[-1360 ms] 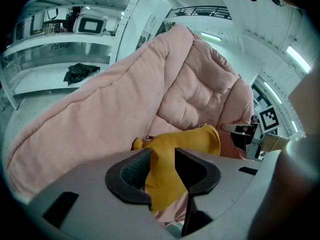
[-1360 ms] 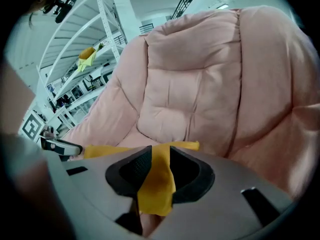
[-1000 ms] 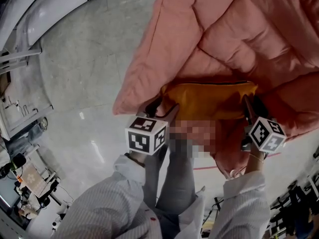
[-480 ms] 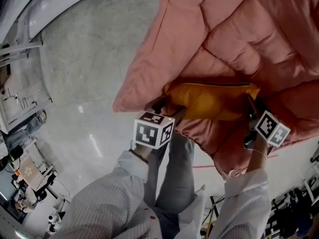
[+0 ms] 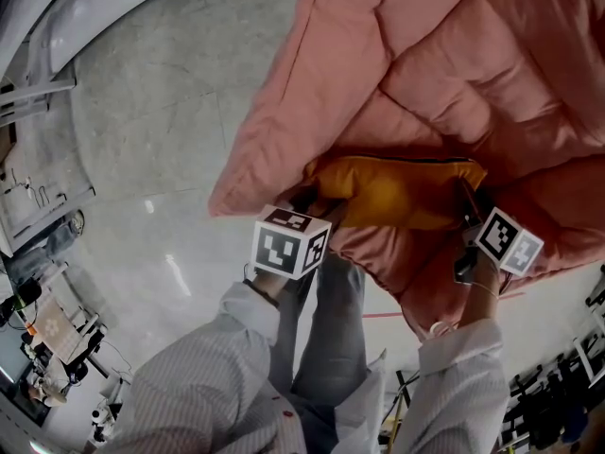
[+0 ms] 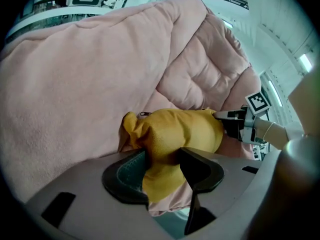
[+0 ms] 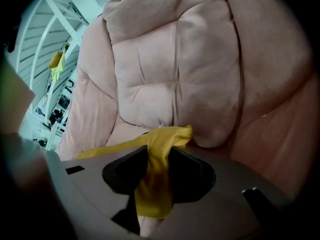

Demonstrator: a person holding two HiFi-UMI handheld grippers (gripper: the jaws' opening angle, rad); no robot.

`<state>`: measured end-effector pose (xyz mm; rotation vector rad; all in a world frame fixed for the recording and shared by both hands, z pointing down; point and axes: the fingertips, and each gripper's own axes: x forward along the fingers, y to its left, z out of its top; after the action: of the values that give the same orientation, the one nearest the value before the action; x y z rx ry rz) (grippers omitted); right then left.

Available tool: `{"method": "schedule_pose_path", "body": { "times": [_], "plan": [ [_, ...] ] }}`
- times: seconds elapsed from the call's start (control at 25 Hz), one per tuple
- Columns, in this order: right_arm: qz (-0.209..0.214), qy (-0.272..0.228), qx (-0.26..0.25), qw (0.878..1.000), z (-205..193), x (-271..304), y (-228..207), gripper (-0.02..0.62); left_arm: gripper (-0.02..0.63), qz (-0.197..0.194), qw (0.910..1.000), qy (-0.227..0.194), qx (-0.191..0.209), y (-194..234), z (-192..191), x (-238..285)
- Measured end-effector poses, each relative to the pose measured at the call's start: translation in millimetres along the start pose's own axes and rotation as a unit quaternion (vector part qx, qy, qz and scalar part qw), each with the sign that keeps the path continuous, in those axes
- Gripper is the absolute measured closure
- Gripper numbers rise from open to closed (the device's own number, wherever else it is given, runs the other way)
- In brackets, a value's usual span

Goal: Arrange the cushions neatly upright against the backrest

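Cushion (image 5: 397, 192), mustard yellow, lies low on a pink padded sofa (image 5: 454, 55), at the foot of its puffy back pads and near the seat's front edge, stretched between the two grippers. Left gripper (image 6: 165, 166) is clamped on the cushion's left end. Its jaws have just been closing, and a thick bunch of yellow fabric is squeezed between the pads, with a zip pull showing at the corner beyond. Right gripper (image 7: 157, 171) grips the far right end. Its jaws have also just been closing, and they pinch a narrow fold of the yellow cover that hangs down through them. Both grippers point steeply down at the seat. Grey polished floor (image 5: 161, 140) lies to the sofa's left, and the person's pale striped sleeves (image 5: 208, 376) show below.
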<state>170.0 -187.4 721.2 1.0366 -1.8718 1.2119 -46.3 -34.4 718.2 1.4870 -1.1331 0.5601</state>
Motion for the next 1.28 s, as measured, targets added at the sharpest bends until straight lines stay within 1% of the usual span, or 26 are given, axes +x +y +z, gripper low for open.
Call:
{"method": "schedule_pose_path", "body": {
  "times": [0.16, 0.32, 0.44, 0.6, 0.8, 0.92, 1.12, 1.28],
  "plan": [
    [0.002, -0.002, -0.008, 1.0, 0, -4, 3, 0.469, 0.42, 0.007, 1.0, -0.005, 0.001, -3, 0, 0],
    [-0.027, -0.003, -0.035, 0.999, -2, -15, 7, 0.489, 0.428, 0.008, 0.9999, 0.002, 0.011, -2, -3, -4],
    [-0.017, -0.014, -0.014, 1.0, -9, -19, 10, 0.491, 0.428, 0.009, 0.9998, 0.004, 0.019, -2, -5, -11],
    [-0.022, -0.022, -0.012, 0.999, -11, -32, 16, 0.492, 0.428, 0.015, 0.9989, 0.002, 0.044, -5, -2, -24],
    [-0.026, -0.048, -0.013, 0.998, -1, -52, 20, 0.493, 0.428, 0.016, 0.996, -0.01, 0.088, -12, 27, -38],
    [-0.035, -0.071, 0.002, 0.997, 6, -69, 19, 0.495, 0.428, 0.01, 0.9924, -0.014, 0.122, -20, 51, -43],
    [-0.054, -0.111, 0.033, 0.992, 15, -93, 19, 0.499, 0.43, -0.006, 0.9834, -0.007, 0.181, -33, 92, -49],
    [-0.066, -0.145, 0.064, 0.985, 21, -104, 14, 0.5, 0.43, -0.018, 0.9732, 0.002, 0.229, -44, 124, -48]
  ]
}}
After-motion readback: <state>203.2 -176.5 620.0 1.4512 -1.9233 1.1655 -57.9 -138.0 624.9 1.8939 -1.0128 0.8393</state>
